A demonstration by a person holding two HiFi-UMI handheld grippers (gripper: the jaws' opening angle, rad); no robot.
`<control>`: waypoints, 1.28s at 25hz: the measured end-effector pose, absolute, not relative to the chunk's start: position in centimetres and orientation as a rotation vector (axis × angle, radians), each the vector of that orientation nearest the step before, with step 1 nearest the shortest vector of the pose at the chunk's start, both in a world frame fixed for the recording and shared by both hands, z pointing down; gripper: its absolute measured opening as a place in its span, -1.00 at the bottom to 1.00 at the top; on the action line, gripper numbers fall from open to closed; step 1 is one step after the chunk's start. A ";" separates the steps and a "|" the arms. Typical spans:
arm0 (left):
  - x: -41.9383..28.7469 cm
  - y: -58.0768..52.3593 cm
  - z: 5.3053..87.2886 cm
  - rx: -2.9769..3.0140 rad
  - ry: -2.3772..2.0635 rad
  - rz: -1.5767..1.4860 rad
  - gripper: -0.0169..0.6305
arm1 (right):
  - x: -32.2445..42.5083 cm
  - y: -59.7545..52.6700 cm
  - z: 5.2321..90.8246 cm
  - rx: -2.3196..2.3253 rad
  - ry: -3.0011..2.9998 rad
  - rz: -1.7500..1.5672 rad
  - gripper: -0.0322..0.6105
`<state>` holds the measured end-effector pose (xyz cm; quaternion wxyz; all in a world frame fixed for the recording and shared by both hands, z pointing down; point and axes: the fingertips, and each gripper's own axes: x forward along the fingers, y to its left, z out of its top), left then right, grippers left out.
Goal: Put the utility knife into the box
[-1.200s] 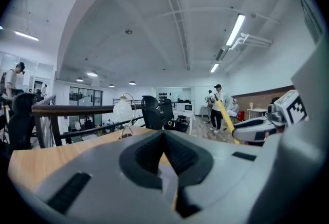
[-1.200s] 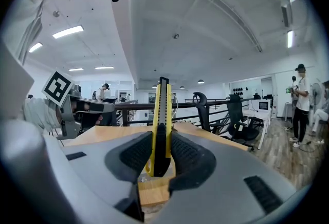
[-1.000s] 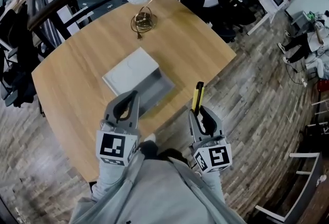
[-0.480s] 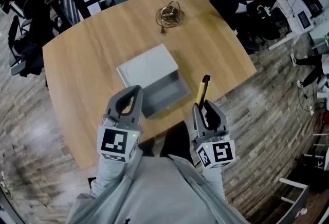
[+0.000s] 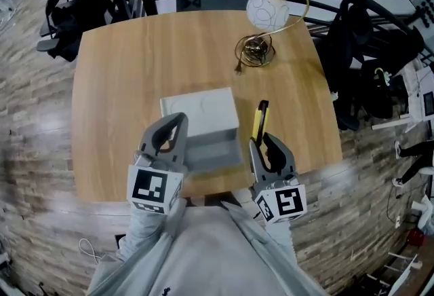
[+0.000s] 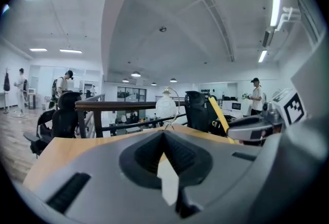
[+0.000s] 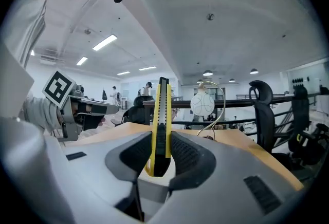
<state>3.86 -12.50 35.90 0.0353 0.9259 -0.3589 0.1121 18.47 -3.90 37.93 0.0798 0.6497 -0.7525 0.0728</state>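
Utility knife (image 5: 260, 122), one, clamped in right gripper (image 5: 262, 142), left gripper (image 5: 175, 122) jaws pressed together, one box (image 5: 203, 110) on table (image 5: 122, 70), contents unclear.

head view: steeply down over table (image 5: 122, 84) | gripper views: low, level across it | shared: lamp (image 5: 268, 8)

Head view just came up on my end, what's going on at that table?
A person stands at a wooden table with a gripper in each hand. The right gripper is shut on a yellow utility knife, which points away from the person and sits just right of the open gray box. The left gripper is shut with nothing in it, over the box's near left side. The knife is not yet in the box. A globe lamp stands at the table's far edge.
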 end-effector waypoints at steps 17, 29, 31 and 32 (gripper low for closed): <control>-0.2 -12.5 34.7 2.545 -1.655 0.316 -0.89 | 17.4 -10.1 37.3 1.438 -2.590 0.162 -0.51; -1.6 -11.9 35.6 2.522 -1.617 0.311 -0.89 | 14.1 -10.2 37.9 1.343 -2.607 0.145 -0.51; -2.0 -11.7 35.8 2.525 -1.612 0.312 -0.89 | 13.5 -9.9 38.5 1.319 -2.599 0.154 -0.51; -2.1 -11.6 35.9 2.528 -1.610 0.312 -0.89 | 13.2 -9.8 38.9 1.305 -2.595 0.158 -0.51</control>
